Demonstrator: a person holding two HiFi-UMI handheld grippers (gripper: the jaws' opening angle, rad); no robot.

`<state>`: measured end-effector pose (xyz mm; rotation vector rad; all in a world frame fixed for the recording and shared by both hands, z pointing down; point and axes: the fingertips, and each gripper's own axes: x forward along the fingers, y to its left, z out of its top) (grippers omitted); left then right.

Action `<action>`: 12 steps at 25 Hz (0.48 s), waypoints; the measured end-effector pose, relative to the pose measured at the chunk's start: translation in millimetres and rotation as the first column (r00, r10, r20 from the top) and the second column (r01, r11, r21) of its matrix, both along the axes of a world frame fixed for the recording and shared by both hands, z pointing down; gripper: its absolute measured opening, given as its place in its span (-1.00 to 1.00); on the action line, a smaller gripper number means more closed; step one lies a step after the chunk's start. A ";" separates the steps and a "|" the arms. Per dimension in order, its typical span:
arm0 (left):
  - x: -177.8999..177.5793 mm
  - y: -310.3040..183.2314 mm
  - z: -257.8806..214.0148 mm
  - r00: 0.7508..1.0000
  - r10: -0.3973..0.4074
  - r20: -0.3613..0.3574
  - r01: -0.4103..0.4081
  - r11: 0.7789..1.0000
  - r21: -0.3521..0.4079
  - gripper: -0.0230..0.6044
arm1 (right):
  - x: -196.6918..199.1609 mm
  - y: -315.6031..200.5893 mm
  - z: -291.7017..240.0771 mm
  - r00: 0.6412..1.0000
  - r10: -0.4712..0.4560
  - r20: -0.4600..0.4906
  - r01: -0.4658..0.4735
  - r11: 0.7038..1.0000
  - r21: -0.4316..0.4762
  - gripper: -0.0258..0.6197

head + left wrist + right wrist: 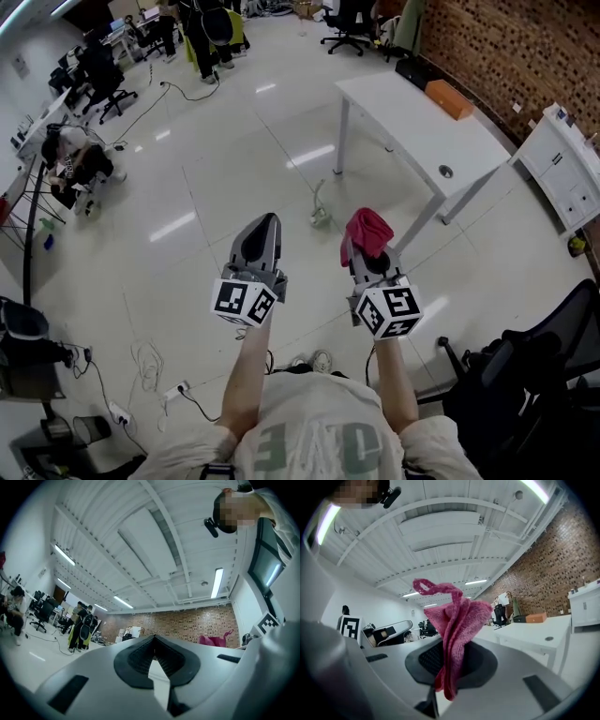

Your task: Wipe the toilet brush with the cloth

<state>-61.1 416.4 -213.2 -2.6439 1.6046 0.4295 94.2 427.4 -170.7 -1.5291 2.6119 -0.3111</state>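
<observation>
Cloth (457,620), pink, squeezed in right gripper (449,665); left gripper (154,656) clenched w/ nothing inside. Ceiling lights (216,582): gripper views only.

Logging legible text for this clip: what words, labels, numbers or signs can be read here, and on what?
No text reads clearly.
Shirt: large pale letters, upside down and cut off, unreadable.
Left marker cube, right marker cube: black-and-white square patterns, no words.
Orange box: no readable label.

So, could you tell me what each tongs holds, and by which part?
The right tongs pinch the pink cloth by a bunched fold; the left tongs are shut, empty.
</observation>
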 end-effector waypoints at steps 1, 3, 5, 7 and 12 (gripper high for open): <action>-1.2 6.5 1.6 1.000 0.003 0.001 -0.003 1.000 -0.003 -0.91 | -3.1 7.8 1.7 1.000 -0.002 -0.002 0.002 1.000 -0.003 -0.83; -6.1 24.8 -0.6 1.000 0.012 0.002 -0.012 1.000 0.003 -0.91 | -13.1 27.9 2.1 1.000 -0.003 -0.005 0.003 1.000 -0.007 -0.83; -11.5 44.0 -7.1 1.000 0.022 0.000 -0.022 1.000 0.021 -0.91 | -24.6 46.8 0.9 1.000 -0.004 -0.008 0.003 1.000 -0.007 -0.83; -8.8 50.5 -10.2 0.999 0.034 0.013 -0.035 0.999 0.033 -0.91 | -28.4 51.1 1.9 1.000 0.003 -0.012 -0.004 1.000 -0.011 -0.83; -1.5 32.5 -3.6 0.999 0.042 0.026 -0.043 0.998 0.041 -0.91 | -35.5 31.3 9.0 1.000 0.000 -0.019 0.000 1.000 -0.015 -0.83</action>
